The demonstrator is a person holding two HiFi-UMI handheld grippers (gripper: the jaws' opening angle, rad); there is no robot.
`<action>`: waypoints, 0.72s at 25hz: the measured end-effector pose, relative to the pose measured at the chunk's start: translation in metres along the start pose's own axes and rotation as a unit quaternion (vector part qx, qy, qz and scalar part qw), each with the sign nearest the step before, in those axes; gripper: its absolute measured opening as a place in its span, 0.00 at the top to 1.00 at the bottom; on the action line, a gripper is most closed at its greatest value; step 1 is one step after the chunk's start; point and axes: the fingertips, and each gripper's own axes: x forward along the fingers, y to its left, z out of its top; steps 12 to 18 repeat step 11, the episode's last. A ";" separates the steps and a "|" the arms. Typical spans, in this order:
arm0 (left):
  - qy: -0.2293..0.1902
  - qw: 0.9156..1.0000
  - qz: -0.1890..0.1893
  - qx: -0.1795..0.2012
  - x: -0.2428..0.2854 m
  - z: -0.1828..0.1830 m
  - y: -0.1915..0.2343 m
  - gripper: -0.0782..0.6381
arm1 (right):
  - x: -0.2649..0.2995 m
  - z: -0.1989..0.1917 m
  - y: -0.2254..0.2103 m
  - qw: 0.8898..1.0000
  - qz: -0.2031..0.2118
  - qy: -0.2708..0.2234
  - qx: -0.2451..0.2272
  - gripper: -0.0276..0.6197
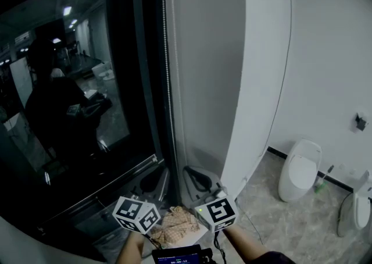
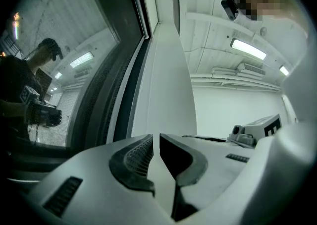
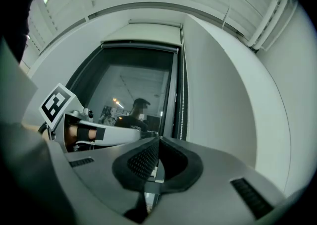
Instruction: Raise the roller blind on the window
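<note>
Item: roller blind [image 3: 140,45], drawn up to the head of the window [image 1: 75,82]; only its bottom bar shows, lying level across the top of the frame in the right gripper view. The glass below is bare and dark, with a person's reflection [image 1: 58,117] in it

Bead chain [image 1: 167,71]: hangs straight down the right edge of the window frame, between the glass and the white column [image 1: 256,71]. Neither gripper touches it in any view

Left gripper [image 2: 156,142]: jaws drawn almost together, a thin slit between the tips, nothing in it. It points up along the column edge. Its marker cube [image 1: 136,215] sits low in the head view

Right gripper [image 3: 157,142]: jaws closed tip to tip, nothing held, aimed up at the window. Its marker cube [image 1: 218,213] sits just right of the left one

Between the two cubes: a checked cloth [image 1: 177,225] and, below it, a small lit screen [image 1: 180,255]

Further right, well apart: toilet [image 1: 299,170] against the white wall, with a brush [image 1: 322,178] beside it on the stone-pattern floor [image 1: 290,222]
</note>
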 end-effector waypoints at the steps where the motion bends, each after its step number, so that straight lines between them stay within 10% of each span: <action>1: 0.001 1.000 0.000 0.000 0.000 -0.001 0.000 0.87 | 0.000 0.000 0.000 1.000 0.001 -0.001 0.000 0.94; 18: 0.004 1.000 0.004 -0.006 -0.005 -0.007 0.003 0.87 | 0.001 -0.003 0.003 1.000 0.004 -0.006 -0.005 0.94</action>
